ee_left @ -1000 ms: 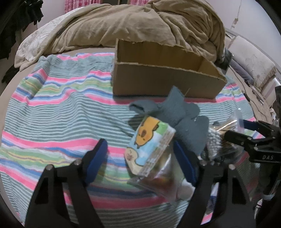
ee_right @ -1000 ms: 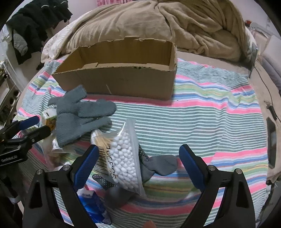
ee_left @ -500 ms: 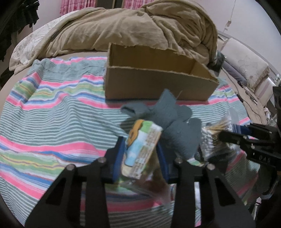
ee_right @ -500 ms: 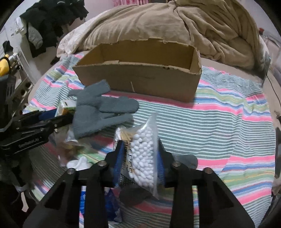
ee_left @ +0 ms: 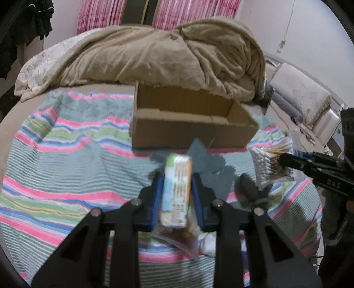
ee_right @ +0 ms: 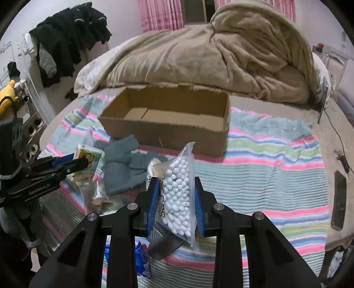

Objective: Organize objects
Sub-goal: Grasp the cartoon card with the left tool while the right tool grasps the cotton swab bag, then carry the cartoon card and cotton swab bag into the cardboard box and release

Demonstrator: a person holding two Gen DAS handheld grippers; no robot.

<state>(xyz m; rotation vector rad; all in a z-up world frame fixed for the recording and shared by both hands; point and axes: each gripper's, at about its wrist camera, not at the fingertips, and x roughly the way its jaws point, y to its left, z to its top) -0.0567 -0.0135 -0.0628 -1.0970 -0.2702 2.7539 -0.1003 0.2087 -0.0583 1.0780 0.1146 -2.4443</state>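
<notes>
Two grippers, both loaded and lifted above the striped pink, green and blue bedspread [ee_right: 265, 177]. Left gripper [ee_left: 177, 195]: blue pads closed tight on a small rectangular tissue pack with a cartoon print [ee_left: 177, 188], held edge-on and upright; a crinkled clear plastic bag [ee_left: 183, 237] hangs below it. Right gripper [ee_right: 176, 206]: fingers clamped on a clear plastic bag of white cotton swabs [ee_right: 179, 195], bag upright, top sticking out past the fingertips.

Under the right gripper: a dark grey sock [ee_right: 166, 246] and a blue packet [ee_right: 141, 263] on the bedspread. Just beyond, between the two grippers, a pair of grey-blue knit gloves [ee_right: 126, 168] lies flat, fingertips almost at the box front.

Next out: open brown cardboard box [ee_right: 172, 124], long side facing the grippers, on the bedspread. Inside shows only bare cardboard floor.

Behind the box, touching its back wall: rumpled beige blanket [ee_right: 210, 57]. Far left: dark clothes hanging on a rack [ee_right: 66, 44]. Back wall: pink curtains [ee_left: 194, 13].
</notes>
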